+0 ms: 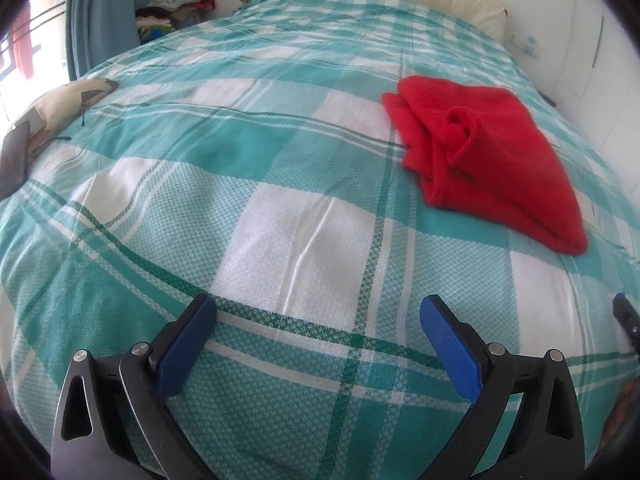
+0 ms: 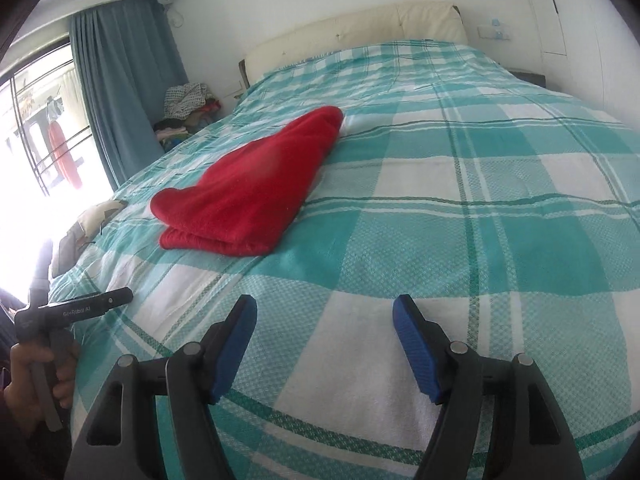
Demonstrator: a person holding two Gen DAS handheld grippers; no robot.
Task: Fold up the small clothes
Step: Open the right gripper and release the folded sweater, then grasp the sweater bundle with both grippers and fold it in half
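A red fleece garment (image 1: 492, 152) lies folded in layers on the teal and white plaid bedspread (image 1: 280, 208). It also shows in the right wrist view (image 2: 256, 184), ahead and to the left. My left gripper (image 1: 316, 312) is open and empty, low over the bedspread, with the garment ahead to its right. My right gripper (image 2: 325, 316) is open and empty, low over the bedspread (image 2: 460, 220). The left gripper's black handle (image 2: 76, 308), held in a hand, shows at the right wrist view's left edge.
A cream headboard (image 2: 360, 32) stands at the bed's far end. A pile of clothes (image 2: 188, 112) sits beside a blue curtain (image 2: 124, 80) by the window. A patterned cushion (image 1: 60, 108) and a dark flat object (image 1: 14, 160) lie at the bed's left edge.
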